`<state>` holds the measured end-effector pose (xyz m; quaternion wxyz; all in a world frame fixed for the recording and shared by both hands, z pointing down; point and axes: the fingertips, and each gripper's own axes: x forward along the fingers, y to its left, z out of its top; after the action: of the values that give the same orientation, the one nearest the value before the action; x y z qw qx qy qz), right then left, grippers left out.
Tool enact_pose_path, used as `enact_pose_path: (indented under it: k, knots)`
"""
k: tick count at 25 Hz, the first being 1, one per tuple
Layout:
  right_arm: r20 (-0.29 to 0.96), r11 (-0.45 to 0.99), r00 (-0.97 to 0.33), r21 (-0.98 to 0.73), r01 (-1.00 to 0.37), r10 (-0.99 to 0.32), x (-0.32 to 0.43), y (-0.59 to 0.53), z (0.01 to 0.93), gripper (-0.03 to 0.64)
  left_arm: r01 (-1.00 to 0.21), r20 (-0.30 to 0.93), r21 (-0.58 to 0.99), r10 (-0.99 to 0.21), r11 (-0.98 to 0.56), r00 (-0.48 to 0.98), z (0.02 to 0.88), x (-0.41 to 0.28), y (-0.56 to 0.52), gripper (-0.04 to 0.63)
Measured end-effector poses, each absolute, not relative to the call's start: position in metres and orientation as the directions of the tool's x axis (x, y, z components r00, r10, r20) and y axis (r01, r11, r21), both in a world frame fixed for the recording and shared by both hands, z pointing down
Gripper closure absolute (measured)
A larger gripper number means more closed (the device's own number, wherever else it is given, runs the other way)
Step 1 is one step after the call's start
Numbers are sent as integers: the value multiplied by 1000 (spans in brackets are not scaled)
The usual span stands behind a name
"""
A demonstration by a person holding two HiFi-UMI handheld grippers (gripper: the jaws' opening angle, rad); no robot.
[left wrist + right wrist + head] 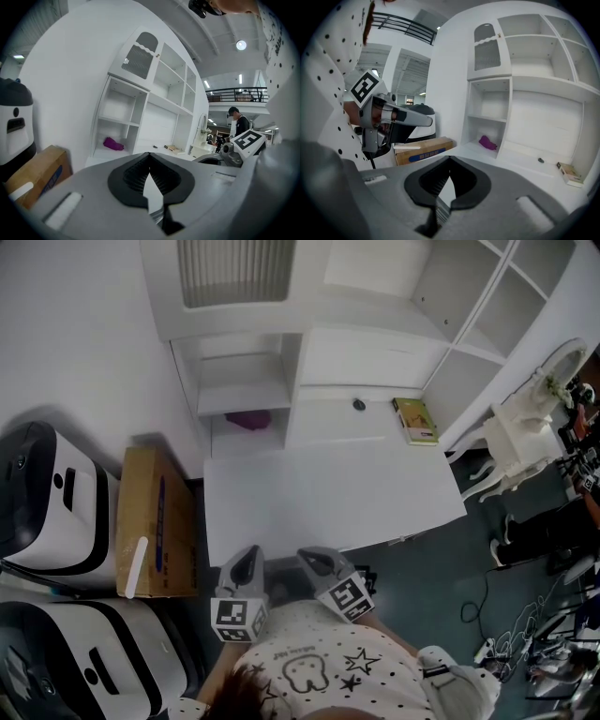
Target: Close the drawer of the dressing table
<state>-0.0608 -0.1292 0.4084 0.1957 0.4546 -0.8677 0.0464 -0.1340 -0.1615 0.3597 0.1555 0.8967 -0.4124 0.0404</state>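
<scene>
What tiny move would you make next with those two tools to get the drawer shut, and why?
Probably ease both forward. The left hand-held gripper and right hand-held gripper sit shut, side by side, at the near edge of the dressing table, pointing at it; the drawer itself I cannot make out.

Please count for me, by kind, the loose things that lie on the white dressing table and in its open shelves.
purple thing, in the lower left shelf: 1
small dark thing, on the tabletop: 1
book, on the tabletop at the right: 1
Total: 3
</scene>
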Motion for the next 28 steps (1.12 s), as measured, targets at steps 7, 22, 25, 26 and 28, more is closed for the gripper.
enact_pose_path:
  k: [7,22,25,26,28]
  knots:
    - [377,586,-516,96,-804,-769,-60,-127,408,615,-757,199,251,-733,-603,650,359,-135,-160,601]
    - [363,548,-486,84,-832,-795,-46,-119,409,615,-741,213,236,-710,-629,671,361,-123,-154,601]
    - [357,533,-475,82,-842,-805,-43,-116,407,615,-733,219,220,-700,-643,680,360,-119,-151,601]
    - [356,528,-470,81,-845,-808,-41,-115,407,615,-730,223,214,-695,-649,684,360,-117,-150,601]
    - [358,520,-463,78,-851,-811,-38,-114,405,615,-722,231,208,-684,-660,691,359,-113,-148,601]
